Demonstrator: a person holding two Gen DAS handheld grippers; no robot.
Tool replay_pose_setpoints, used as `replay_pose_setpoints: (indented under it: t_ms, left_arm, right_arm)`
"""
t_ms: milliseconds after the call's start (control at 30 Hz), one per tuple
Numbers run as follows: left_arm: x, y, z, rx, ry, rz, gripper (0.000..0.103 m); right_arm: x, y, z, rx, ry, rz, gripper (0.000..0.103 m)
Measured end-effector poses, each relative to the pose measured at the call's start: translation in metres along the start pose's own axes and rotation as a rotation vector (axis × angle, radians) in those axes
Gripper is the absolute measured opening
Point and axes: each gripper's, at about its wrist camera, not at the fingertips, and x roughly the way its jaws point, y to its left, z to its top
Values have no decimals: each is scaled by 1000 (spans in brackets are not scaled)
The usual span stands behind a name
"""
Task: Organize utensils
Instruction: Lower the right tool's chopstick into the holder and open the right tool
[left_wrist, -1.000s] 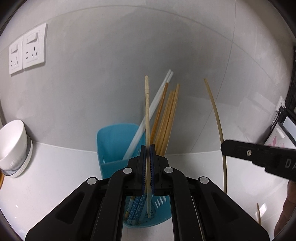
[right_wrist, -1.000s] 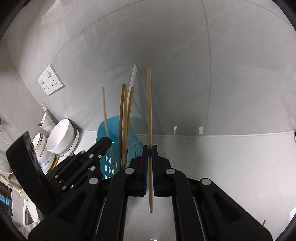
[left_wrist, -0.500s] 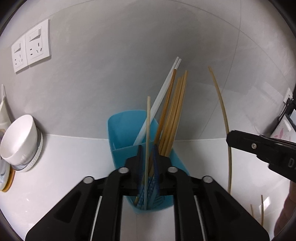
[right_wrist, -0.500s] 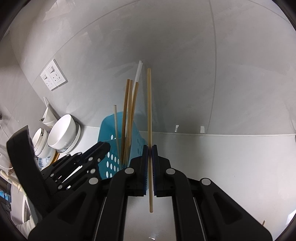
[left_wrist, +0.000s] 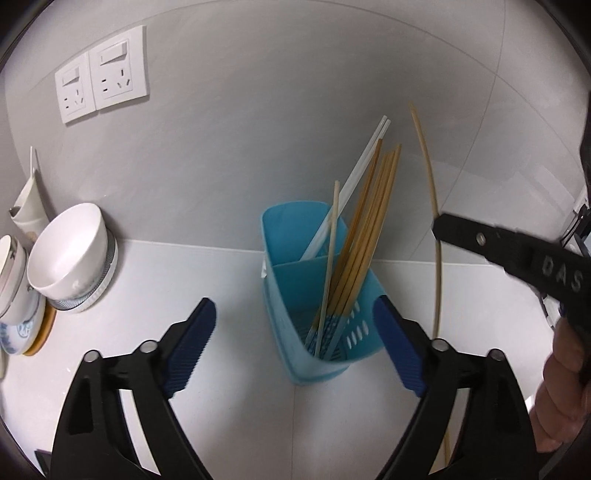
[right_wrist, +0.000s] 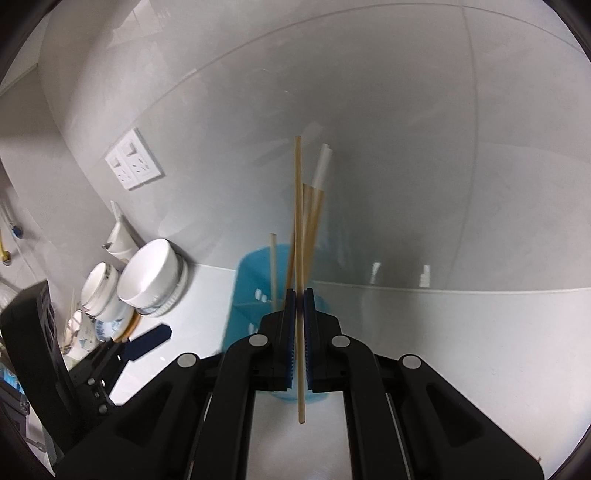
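Note:
A blue utensil holder (left_wrist: 295, 280) stands on the white counter by the wall, holding several wooden chopsticks (left_wrist: 365, 236) and a white pair (left_wrist: 354, 173). A pale chopstick (left_wrist: 330, 254) stands loose in its front compartment. My left gripper (left_wrist: 295, 332) is open and empty, its jaws either side of the holder. My right gripper (right_wrist: 299, 299) is shut on a wooden chopstick (right_wrist: 298, 221), held upright just in front of the holder (right_wrist: 247, 288). That chopstick (left_wrist: 430, 192) and the right gripper also show at the right of the left wrist view.
White bowls (left_wrist: 70, 254) and stacked dishes (left_wrist: 14, 295) sit at the left against the wall; they also show in the right wrist view (right_wrist: 147, 273). Wall sockets (left_wrist: 99, 85) are above them. The tiled wall is close behind the holder.
My left gripper opened and let the pale chopstick drop into the holder, then drew back. My right gripper moved left toward the holder with its chopstick.

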Motion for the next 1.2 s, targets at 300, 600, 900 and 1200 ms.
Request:
replay_pose_setpoints:
  t_ms: [300,600,900,1200]
  left_arm:
    - [-4,23,-7,-44,16,24,97]
    - [1,41,-16,-78,28,45,97]
    - [6,43,-24,-73,27,52,97]
    - [5,47,-25,-76,17,59,97]
  right_arm:
    - [14,20,11,-6,-62,83,3]
    - [36,28,-6,-39,-109,62,3]
    - [55,31,-27,-66,-53,29,3]
    - [48,37,-33,-125,-32,-17,9]
